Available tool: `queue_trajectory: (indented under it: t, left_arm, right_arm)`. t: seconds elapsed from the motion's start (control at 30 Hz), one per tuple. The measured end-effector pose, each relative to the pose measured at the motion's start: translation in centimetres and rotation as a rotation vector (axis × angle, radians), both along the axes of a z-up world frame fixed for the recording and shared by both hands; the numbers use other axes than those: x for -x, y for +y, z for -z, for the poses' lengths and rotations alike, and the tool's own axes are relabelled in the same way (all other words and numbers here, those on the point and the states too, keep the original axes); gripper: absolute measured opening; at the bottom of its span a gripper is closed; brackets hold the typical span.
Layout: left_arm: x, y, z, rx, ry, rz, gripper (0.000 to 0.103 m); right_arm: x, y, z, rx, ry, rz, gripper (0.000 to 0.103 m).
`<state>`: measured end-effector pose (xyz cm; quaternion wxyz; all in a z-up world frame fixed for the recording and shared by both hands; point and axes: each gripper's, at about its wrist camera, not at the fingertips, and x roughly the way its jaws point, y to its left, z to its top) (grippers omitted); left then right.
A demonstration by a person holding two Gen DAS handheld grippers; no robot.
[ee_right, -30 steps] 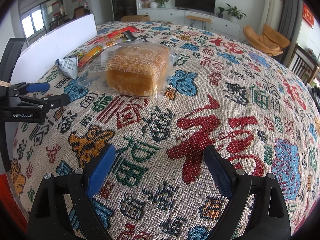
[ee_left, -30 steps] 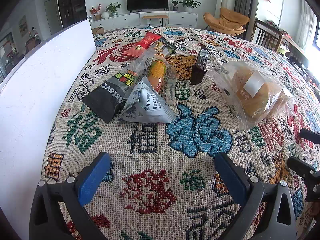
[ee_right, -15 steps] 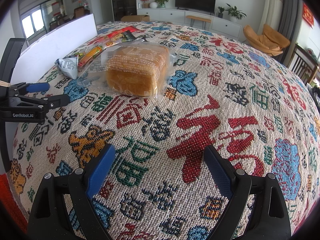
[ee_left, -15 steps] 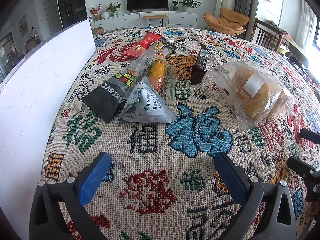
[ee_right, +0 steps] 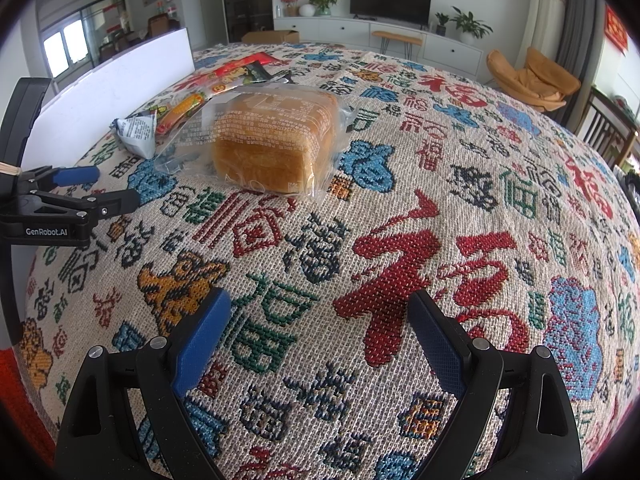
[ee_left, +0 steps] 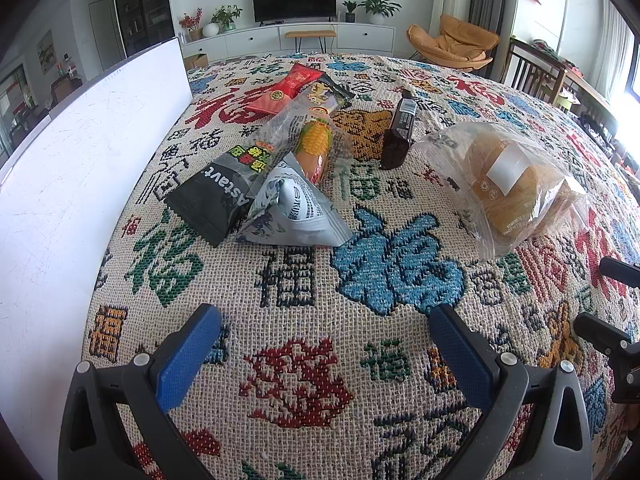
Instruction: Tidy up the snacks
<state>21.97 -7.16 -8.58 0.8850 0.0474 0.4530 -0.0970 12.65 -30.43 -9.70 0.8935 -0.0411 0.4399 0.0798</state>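
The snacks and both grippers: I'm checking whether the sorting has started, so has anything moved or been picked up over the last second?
Nothing visibly changed. The left gripper and right gripper hang open and empty over the cloth, and the bagged bread, grey triangular pouch and black packet lie where they were.
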Motion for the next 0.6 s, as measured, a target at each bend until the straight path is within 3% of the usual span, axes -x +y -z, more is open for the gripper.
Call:
queue_trajectory:
  t: [0.4,0.5,0.6]
  left_arm:
    - [0.2,0.0,-0.1,0.002,0.015,-0.027,0.103]
    - [1.9,0.2,-0.2,-0.009,0.057,-0.024,0.103]
    - [4.4,0.8,-0.1,-0.002,0.016,-0.016,0.103]
  right_arm:
    - [0.1,0.0,0.0,-0.001,0.0,0.0,0.092]
    - [0.1,-0.1,0.0,-0.001,0.0,0.0,0.092]
    - [0.0,-0.1,0.0,-0.001,0.001,-0.001,0.093]
